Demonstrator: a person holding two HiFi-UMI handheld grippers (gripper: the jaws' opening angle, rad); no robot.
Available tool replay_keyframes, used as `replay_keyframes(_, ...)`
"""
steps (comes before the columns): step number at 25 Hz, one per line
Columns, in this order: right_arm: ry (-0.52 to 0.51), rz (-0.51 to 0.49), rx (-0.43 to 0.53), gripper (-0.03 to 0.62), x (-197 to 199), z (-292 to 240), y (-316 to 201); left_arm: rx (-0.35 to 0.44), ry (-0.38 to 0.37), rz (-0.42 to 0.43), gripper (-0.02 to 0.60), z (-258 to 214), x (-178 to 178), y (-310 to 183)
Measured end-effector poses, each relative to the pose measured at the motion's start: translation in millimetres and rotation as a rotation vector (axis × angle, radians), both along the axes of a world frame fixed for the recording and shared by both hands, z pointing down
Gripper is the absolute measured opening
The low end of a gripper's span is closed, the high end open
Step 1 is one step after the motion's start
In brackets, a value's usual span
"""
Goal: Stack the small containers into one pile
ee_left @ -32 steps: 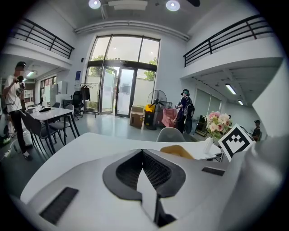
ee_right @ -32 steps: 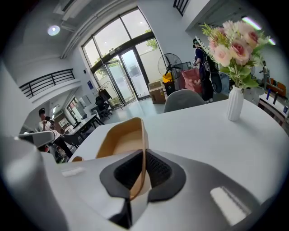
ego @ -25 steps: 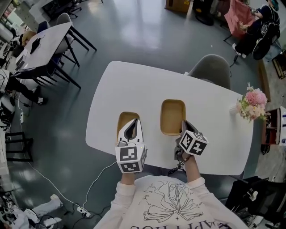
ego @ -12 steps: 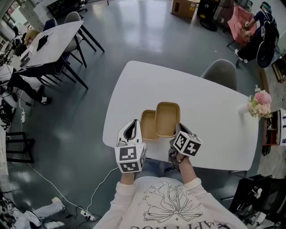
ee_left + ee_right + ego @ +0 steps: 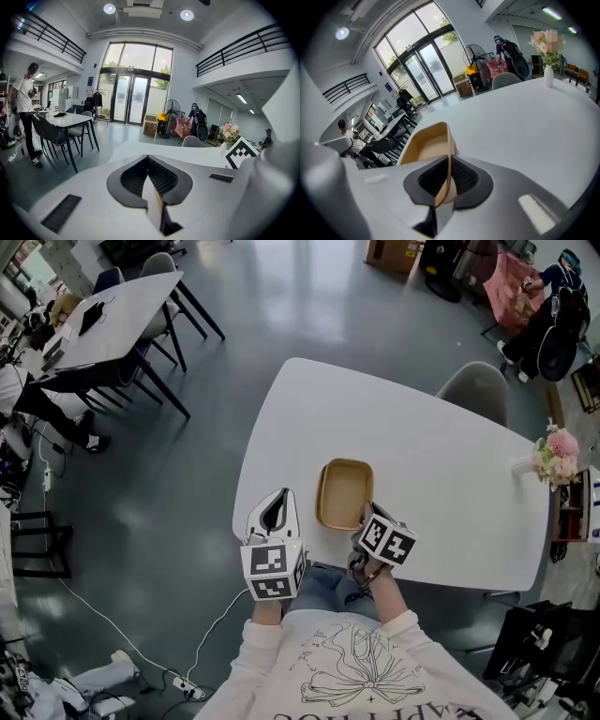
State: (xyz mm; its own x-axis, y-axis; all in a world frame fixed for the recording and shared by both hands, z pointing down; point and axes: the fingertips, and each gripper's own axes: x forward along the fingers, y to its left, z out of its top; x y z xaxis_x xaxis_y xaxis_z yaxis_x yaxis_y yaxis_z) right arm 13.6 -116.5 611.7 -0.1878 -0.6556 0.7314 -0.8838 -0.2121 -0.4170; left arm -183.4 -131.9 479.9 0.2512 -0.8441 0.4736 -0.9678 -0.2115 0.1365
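The tan container (image 5: 344,491) sits by the near edge of the tabletop (image 5: 441,456), its long axis running away from the person. From above it reads as one pile, though nested walls cannot be told apart. The right gripper (image 5: 367,519) is clenched on the thin wall of its near short end, so the container lies straight ahead of it. The left gripper (image 5: 279,496), jaws pressed together on nothing, hangs just off the near left edge, apart from the container. Letting go looks the likely next step.
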Motion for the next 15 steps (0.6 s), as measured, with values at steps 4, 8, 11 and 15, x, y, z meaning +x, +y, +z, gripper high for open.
replay_keyframes(4, 0.018, -0.003, -0.016, 0.031, -6.6, 6.8, 0.1, -0.011, 0.006, 0.007, 0.007, 4.7, -6.7, -1.7)
replay_keyframes(8, 0.042, -0.018, -0.019, 0.031, -7.5, 14.2, -1.5, -0.023, 0.014, 0.008, 0.006, 10.7, -7.8, -2.9)
replay_keyframes(11, 0.052, -0.037, -0.017, 0.032, -9.5, 19.2, -4.0, -0.029, 0.017, 0.012, 0.007, 13.9, -7.3, -3.3)
replay_keyframes(15, 0.042, -0.077, 0.0, 0.066, -16.7, 25.1, -7.2, -0.032, 0.018, 0.014, 0.008, 17.4, -6.1, -4.2)
